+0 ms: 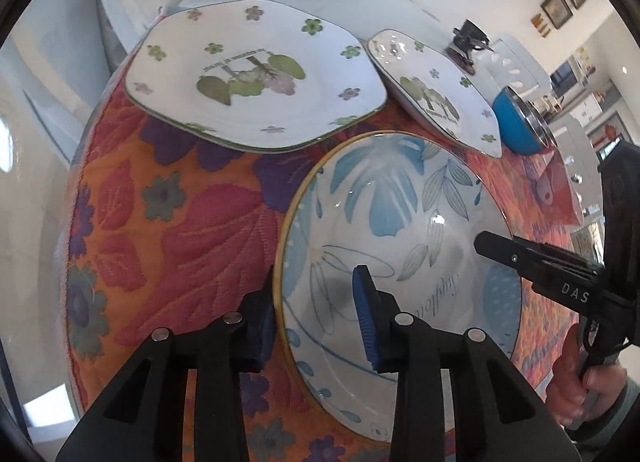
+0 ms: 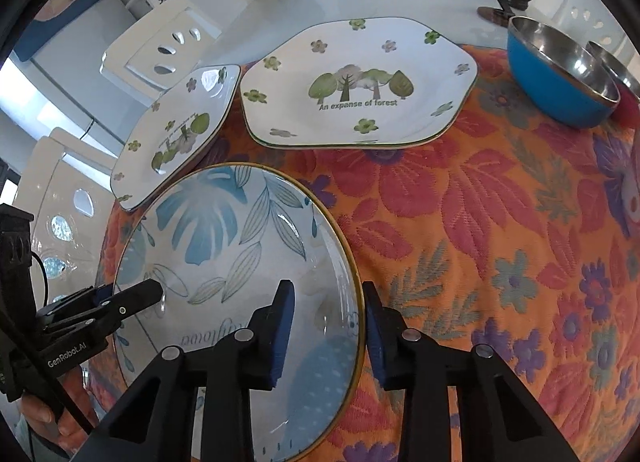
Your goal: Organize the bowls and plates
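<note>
1. Straddling opposite edges of the blue-leaf plate, both tongs stand over one and the same piece. The plate lies flat on the flowered cloth of the table, at the near edge, closest of all the crockery to the person.
2. Left tongs: jaws apart, one finger outside the plate's left rim on the cloth, the other over the plate's well. The rim runs between them; no clamping contact is visible.
3. Right tongs: jaws apart likewise, the plate's right rim passing between an inner finger over the well and an outer finger over the cloth. Not yet closed on it.
4. Key relation: the plate sits directly between the two tongs, rim inside each gap, so neither hand is nearer; closing both looks like the next requirement. Being round, the plate has no long axis to align.
5. Beyond it lie two hexagonal forest plates, one straight ahead, one to the left, tilted, its edge just beside the blue-leaf plate.
6. Farther right, well apart, stands a blue bowl with a steel interior, a second bowl partly hidden behind it.
</note>
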Demonstrator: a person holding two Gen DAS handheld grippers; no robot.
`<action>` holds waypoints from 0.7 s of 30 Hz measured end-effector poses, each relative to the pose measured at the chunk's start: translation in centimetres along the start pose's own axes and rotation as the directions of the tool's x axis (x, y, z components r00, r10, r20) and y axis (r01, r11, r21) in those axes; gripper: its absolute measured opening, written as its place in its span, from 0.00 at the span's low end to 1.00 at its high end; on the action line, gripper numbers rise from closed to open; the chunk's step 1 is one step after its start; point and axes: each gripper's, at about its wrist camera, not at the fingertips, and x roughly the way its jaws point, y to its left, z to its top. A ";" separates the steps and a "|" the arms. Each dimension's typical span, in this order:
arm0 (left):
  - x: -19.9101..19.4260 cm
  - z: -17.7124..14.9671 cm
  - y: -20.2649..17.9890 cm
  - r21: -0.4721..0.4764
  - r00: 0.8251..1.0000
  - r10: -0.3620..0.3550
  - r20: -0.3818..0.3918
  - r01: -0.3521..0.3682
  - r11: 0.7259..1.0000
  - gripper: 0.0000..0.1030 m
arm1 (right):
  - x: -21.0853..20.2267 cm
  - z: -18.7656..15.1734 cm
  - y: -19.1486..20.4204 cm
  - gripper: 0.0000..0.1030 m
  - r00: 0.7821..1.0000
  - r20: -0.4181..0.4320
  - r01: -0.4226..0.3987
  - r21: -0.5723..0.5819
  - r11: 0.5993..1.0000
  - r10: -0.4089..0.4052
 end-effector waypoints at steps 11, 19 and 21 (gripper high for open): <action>-2.9 -0.9 -0.2 -0.090 0.998 0.018 0.053 -0.013 0.996 0.31 | -1.5 -0.2 1.4 0.35 1.000 -0.019 0.003 -0.003 1.000 -0.003; -9.1 -0.8 -2.0 -0.132 0.989 0.071 0.129 -0.053 0.990 0.31 | -5.5 -0.7 2.9 0.36 1.000 -0.005 -0.023 0.001 1.000 0.023; -10.2 -1.2 -2.3 -0.127 0.987 0.078 0.139 -0.060 0.990 0.31 | -6.5 -1.0 3.4 0.36 0.999 -0.007 -0.032 0.006 0.999 0.032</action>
